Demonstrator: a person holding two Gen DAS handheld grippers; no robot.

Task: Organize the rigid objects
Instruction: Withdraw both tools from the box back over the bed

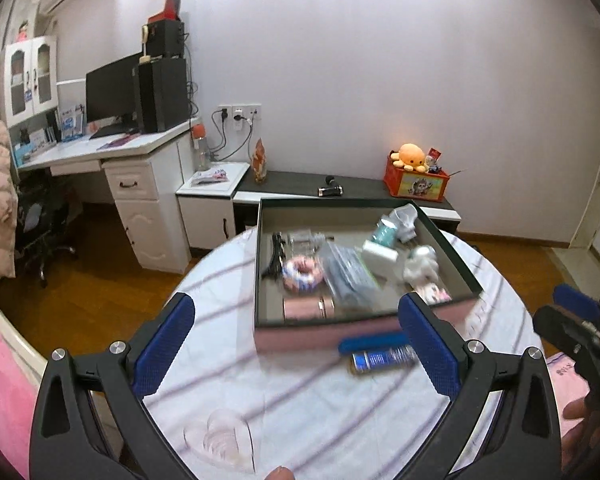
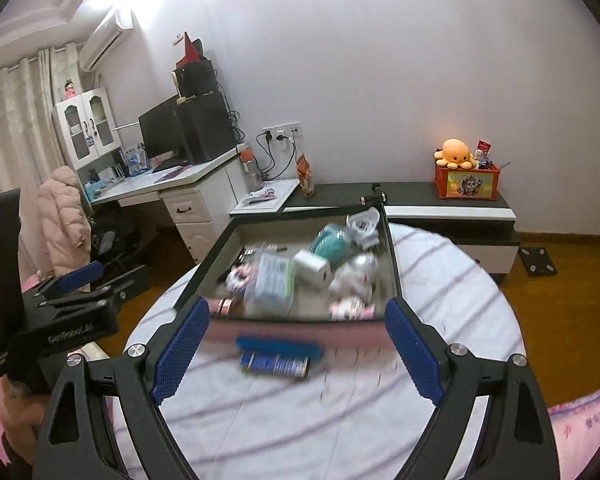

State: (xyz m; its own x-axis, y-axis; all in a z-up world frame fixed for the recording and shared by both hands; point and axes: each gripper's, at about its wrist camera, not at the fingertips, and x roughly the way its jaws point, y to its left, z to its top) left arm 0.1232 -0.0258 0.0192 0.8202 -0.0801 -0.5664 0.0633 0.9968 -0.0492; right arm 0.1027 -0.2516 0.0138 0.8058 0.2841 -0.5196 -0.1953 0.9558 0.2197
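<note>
Dark-rimmed and shallow, the open box [image 1: 452, 256] sits on the far part of the round table [image 1: 300, 400], which is covered with a striped cloth. Inside lie a white block [image 1: 380, 257], a teal item [image 1: 386, 232], a clear packet [image 1: 348, 276], a pink-and-white ring [image 1: 300, 274], a pink tube [image 1: 304, 307] and what may be a white plush toy [image 1: 420, 266]; motion blur obscures detail. Just outside the near wall lie a blue bar [image 1: 370, 343] and a blue-labelled can [image 1: 382, 360], side by side on the cloth. The left gripper [image 1: 296, 344] has its jaws spread wide with nothing between them. The right gripper [image 2: 296, 350] is likewise spread and holds nothing. Each camera cuts off its gripper's base.
</note>
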